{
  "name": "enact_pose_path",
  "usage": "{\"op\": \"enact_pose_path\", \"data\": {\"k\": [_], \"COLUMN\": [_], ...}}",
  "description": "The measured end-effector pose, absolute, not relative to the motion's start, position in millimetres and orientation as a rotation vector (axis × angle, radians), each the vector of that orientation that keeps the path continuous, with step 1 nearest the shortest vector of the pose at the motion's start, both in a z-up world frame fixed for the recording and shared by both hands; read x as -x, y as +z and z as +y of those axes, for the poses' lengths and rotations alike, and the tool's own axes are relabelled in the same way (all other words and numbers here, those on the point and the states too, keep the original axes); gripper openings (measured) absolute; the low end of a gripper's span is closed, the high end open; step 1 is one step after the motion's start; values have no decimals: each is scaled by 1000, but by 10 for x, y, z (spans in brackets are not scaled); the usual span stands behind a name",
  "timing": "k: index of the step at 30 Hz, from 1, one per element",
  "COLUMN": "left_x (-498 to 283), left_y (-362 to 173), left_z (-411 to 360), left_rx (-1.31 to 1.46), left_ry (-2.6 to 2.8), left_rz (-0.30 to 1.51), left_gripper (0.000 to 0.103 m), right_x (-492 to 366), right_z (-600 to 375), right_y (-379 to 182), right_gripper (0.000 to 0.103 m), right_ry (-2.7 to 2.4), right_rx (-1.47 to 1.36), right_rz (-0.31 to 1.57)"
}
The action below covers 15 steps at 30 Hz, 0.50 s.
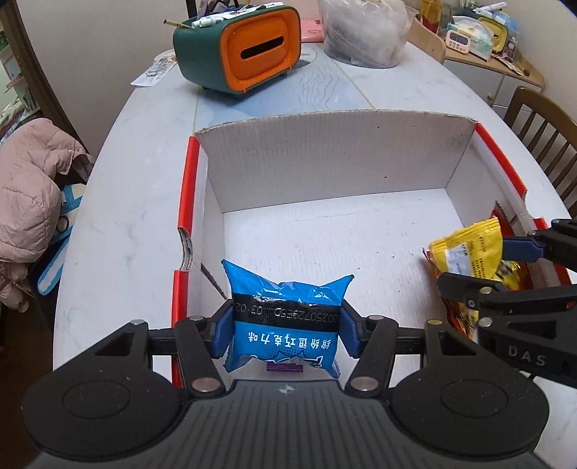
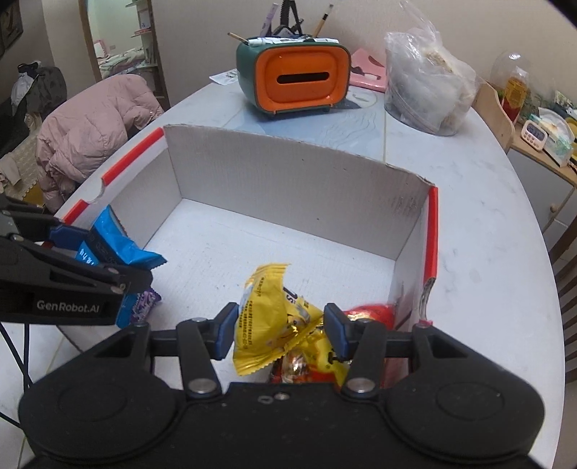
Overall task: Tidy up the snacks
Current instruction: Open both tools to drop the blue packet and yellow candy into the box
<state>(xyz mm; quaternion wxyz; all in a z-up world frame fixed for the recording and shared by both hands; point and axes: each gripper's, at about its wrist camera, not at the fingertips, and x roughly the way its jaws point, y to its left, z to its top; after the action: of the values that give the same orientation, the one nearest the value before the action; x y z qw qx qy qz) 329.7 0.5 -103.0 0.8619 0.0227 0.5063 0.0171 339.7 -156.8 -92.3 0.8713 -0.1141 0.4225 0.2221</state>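
White marble-look tabletop (image 1: 119, 216) fills both views, carrying a green and orange tissue box (image 1: 238, 50) and a clear bag (image 1: 364, 32) far beyond the jaws, with a pink jacket (image 1: 32, 202) on a chair off to one side. Straight ahead of both pairs of jaws sits an open cardboard box (image 1: 324, 162) with red edges, its white floor mostly bare.

Left gripper (image 1: 285, 330) has its jaws pinching a blue snack packet (image 1: 285, 306) across the short width, so the packet's long axis runs forward, away from the jaws and toward the box's far wall. It hangs over the near left part of the box floor. A small purple wrapper (image 1: 283, 368) shows just below it, close under the jaws.

Right gripper (image 2: 281, 332) has its jaws pinching a yellow snack packet (image 2: 267, 317), crumpled and tilted, over the near right corner of the box. Beneath it lie red and gold wrappers (image 2: 368, 314), seemingly already in the box.

Both packets look ready to be set down; the free floor lies forward of each pair of jaws, so each hand is nearest its own side of the box
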Motion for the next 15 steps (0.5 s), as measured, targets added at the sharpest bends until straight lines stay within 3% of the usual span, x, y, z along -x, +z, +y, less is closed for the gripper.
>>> {"op": "enact_pose_path", "data": {"k": [7, 15], "left_x": [-3280, -3158], "left_y": [-1021, -904], "left_z": [43, 76], "left_rx": [-18, 4], "left_ry": [39, 28], "left_rz": [1073, 1041], "left_gripper": [61, 62], "right_x": [-3412, -3328], "right_z": [-1606, -1659], "right_y": [-936, -818], "right_gripper": [52, 60], "right_ry": [453, 446], "right_rx": [222, 192], "right_rz": [903, 882]}}
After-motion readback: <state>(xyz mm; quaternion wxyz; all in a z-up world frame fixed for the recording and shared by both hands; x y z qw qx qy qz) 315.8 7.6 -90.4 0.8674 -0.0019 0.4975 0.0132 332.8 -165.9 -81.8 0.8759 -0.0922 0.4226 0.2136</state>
